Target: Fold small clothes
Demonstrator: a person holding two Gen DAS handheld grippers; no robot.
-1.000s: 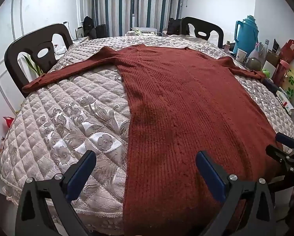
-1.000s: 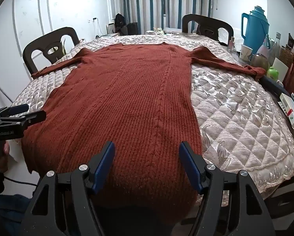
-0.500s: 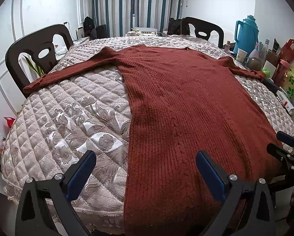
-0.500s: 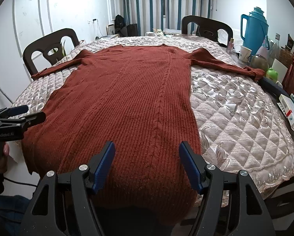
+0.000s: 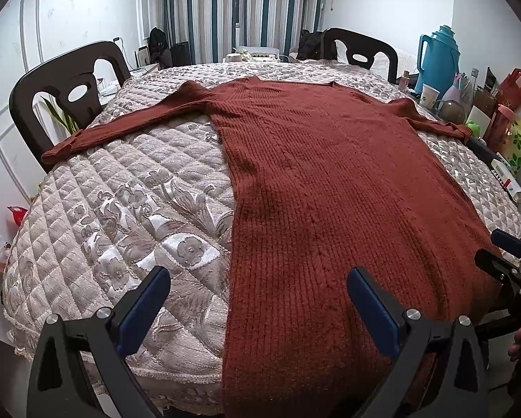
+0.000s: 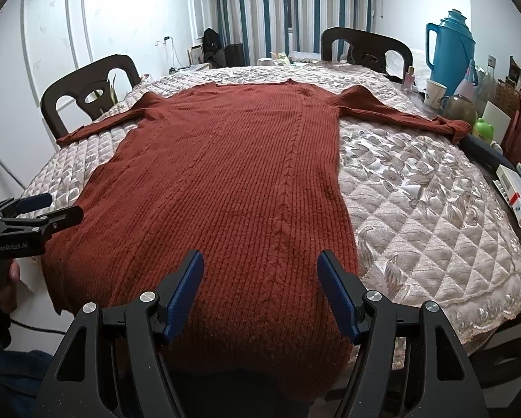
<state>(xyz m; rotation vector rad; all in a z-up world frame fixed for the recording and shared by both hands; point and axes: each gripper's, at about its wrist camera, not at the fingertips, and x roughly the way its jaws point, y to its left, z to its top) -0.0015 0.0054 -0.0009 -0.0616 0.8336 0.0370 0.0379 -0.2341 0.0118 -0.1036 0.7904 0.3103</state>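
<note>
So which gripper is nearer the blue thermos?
Right. The right gripper hovers over the sweater's hem on the thermos side of the table; the left gripper sits at the hem's opposite edge, farther away.

Rust-red knitted sweater (image 6: 225,181) lies flat on the quilted table (image 6: 417,209), right hand-held gripper (image 6: 260,291) spread above its hem.

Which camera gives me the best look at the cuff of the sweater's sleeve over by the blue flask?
The right wrist view. There the cuff sits large and unobstructed, with its folded-back end plain beside the green toy. The left wrist view shows the same cuff smaller, squeezed toward the picture's right edge among the clutter.
</note>
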